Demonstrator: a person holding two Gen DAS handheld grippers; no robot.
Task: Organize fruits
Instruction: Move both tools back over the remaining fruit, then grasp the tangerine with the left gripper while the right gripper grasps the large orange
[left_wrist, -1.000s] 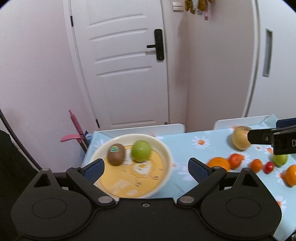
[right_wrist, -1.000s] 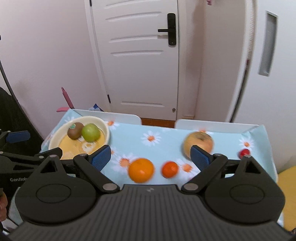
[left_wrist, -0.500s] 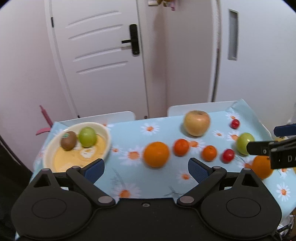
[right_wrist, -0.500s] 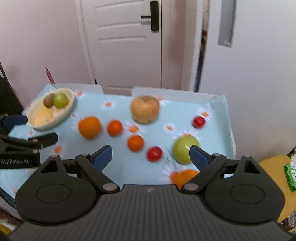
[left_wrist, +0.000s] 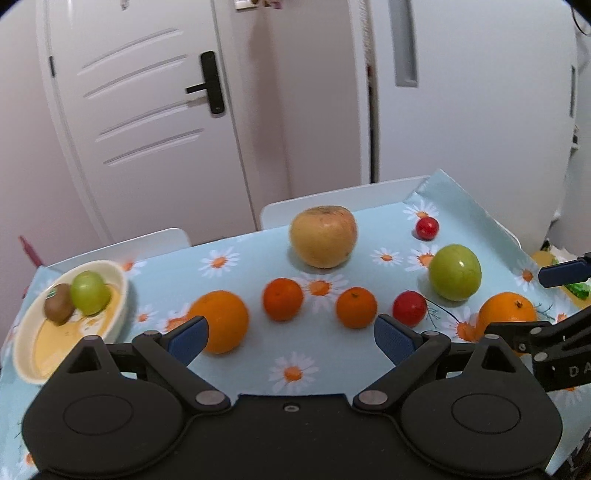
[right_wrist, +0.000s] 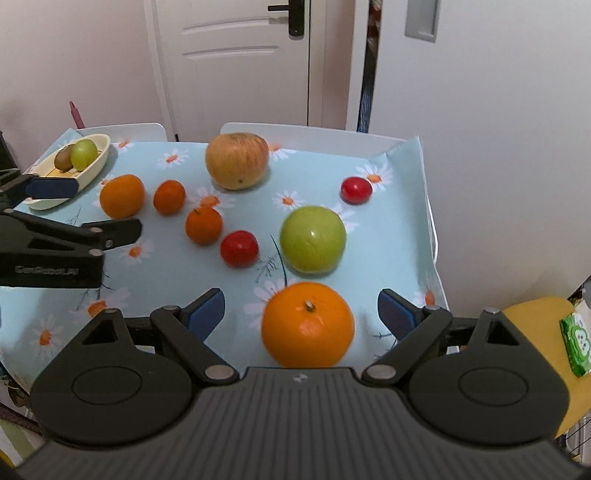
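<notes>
Fruit lies scattered on a daisy-print tablecloth (left_wrist: 332, 362). A cream bowl (left_wrist: 118, 291) at the left holds a kiwi (left_wrist: 58, 307) and a small green apple (left_wrist: 88, 292). My left gripper (left_wrist: 291, 338) is open above the cloth, its left finger in front of a large orange (left_wrist: 225, 321). Two tangerines (left_wrist: 282, 299) (left_wrist: 355, 307), a red tomato (left_wrist: 408, 308), a green apple (left_wrist: 455, 272) and a big yellow apple (left_wrist: 323, 236) lie beyond. My right gripper (right_wrist: 301, 314) is open with a second large orange (right_wrist: 307, 325) between its fingers, not touching them.
A second red tomato (right_wrist: 355, 189) sits near the table's far right corner. White chair backs (right_wrist: 310, 133) stand behind the table, before a white door (right_wrist: 236, 62). A yellow stool (right_wrist: 539, 332) with a green packet (right_wrist: 578, 341) is off the right edge.
Both views swung to the right, away from the bowl and over the scattered fruit. The right gripper came down close to the near orange, which now lies between its open fingers.
</notes>
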